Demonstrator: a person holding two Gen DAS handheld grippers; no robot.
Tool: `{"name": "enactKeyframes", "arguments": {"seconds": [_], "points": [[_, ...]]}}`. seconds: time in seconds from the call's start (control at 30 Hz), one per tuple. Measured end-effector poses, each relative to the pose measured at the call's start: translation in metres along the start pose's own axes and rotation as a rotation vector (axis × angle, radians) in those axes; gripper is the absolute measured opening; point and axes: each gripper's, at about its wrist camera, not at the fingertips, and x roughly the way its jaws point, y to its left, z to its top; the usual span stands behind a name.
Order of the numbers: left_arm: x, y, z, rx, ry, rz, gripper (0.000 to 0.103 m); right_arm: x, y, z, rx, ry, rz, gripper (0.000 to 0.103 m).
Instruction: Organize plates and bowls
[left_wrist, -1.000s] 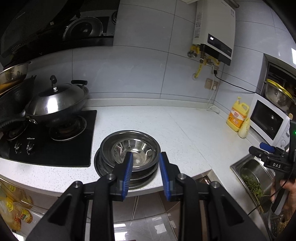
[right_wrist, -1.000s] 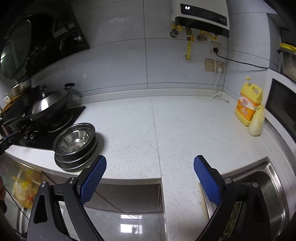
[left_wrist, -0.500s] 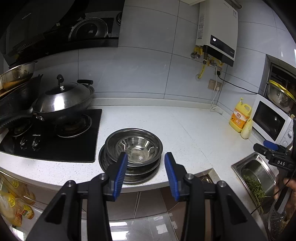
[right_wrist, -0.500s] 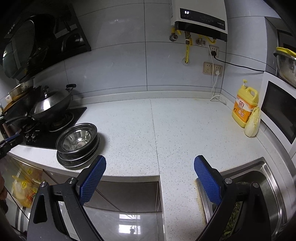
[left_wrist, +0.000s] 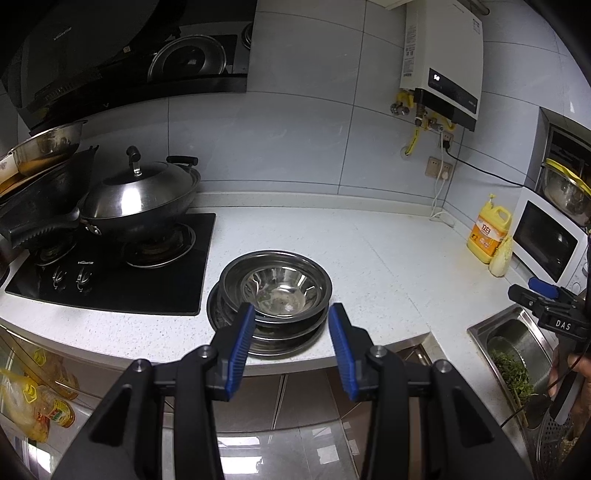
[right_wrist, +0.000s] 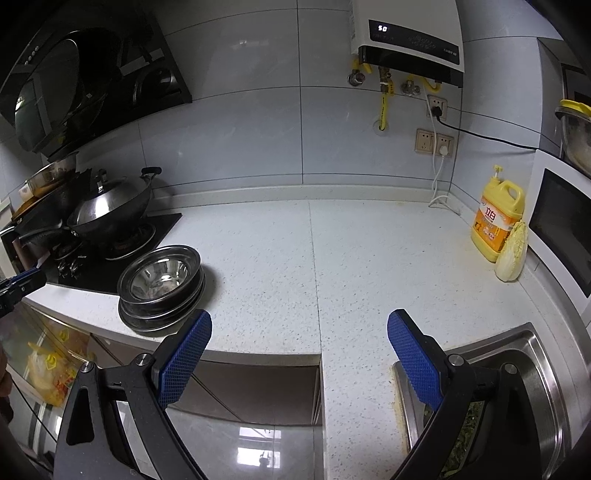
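A stack of steel plates with a steel bowl (left_wrist: 280, 291) on top sits near the front edge of the white countertop (left_wrist: 388, 266), beside the stove. It also shows in the right wrist view (right_wrist: 162, 284). My left gripper (left_wrist: 291, 343) is open and empty, hovering just in front of the stack, off the counter edge. My right gripper (right_wrist: 299, 354) is wide open and empty, in front of the counter between the stack and the sink. It shows at the right edge of the left wrist view (left_wrist: 543, 299).
A black gas hob (left_wrist: 110, 273) with a lidded wok (left_wrist: 140, 199) stands left. A yellow detergent jug (right_wrist: 498, 214), a cabbage (right_wrist: 511, 254) and a microwave (right_wrist: 565, 225) stand right. A steel sink (right_wrist: 517, 380) holding greens is at front right.
My left gripper has pulled back from the stack and opened wider. My right gripper has risen slightly and stayed wide open.
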Motion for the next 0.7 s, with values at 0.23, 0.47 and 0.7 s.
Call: {"name": "enactKeyframes", "arguments": {"seconds": [0.23,0.47,0.7], "points": [[-0.006,-0.002,0.001,-0.019,-0.018,0.01,0.039,-0.001,-0.003,0.0,-0.011,-0.005,0.016,0.094],[-0.009,-0.005,0.003,-0.018,-0.04,0.04,0.039,0.007,-0.001,0.003,-0.053,-0.002,0.051,0.094],[0.002,-0.001,0.011,0.008,-0.021,0.014,0.039,0.008,-0.003,0.0,-0.031,0.004,0.025,0.094]]}}
